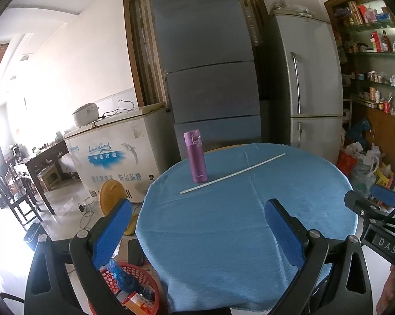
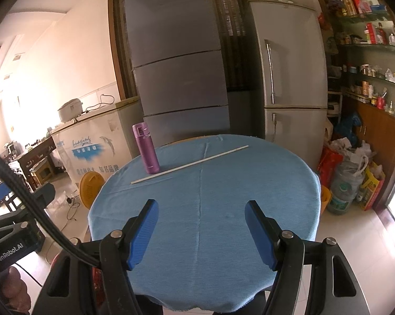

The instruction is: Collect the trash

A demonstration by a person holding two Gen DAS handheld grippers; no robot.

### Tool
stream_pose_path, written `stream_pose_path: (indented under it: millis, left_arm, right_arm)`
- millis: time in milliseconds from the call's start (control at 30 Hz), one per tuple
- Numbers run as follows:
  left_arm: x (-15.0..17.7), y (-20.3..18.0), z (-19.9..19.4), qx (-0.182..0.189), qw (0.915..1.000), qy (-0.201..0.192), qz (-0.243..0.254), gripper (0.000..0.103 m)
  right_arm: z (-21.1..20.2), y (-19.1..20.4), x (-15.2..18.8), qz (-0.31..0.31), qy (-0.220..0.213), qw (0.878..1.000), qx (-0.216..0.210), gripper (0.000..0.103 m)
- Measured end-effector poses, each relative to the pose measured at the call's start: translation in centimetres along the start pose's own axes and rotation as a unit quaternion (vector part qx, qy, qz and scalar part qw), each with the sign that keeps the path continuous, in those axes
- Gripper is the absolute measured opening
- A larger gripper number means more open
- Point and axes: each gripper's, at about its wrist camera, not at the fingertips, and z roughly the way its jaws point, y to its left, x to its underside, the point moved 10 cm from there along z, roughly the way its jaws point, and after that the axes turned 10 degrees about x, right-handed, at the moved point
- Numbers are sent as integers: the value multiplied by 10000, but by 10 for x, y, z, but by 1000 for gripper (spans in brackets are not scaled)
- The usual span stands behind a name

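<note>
Lying diagonally, white strip (image 1: 233,173) points far-right.

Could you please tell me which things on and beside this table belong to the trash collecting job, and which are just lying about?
Belongs to the job:
- white stick lying on the tablecloth
- red basket on the floor, already holding wrappers
- left gripper and right gripper, both open

Just lying about:
- purple bottle, standing upright
- blue tablecloth
- grey fridge
- chest freezer

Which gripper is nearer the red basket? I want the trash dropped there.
Left. The left gripper hangs right above the red basket beside the table; the right gripper is over the tablecloth, farther right.
</note>
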Motion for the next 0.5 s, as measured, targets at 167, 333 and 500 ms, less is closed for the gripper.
stream_pose_path:
  millis: [167, 333, 500]
  left_arm:
    - [1, 7, 4, -43, 10000, 32, -51, 101]
    - [1, 12, 8, -63, 9999, 59, -98, 101]
    - [0, 17, 15, -105, 9998, 83, -121, 101]
  right_arm:
    - [3, 8, -1, -47, 19, 10000, -31, 72]
    - [8, 13, -4, -97, 25, 9999, -25, 72]
    - [13, 16, -8, -96, 11, 10000, 0, 72]
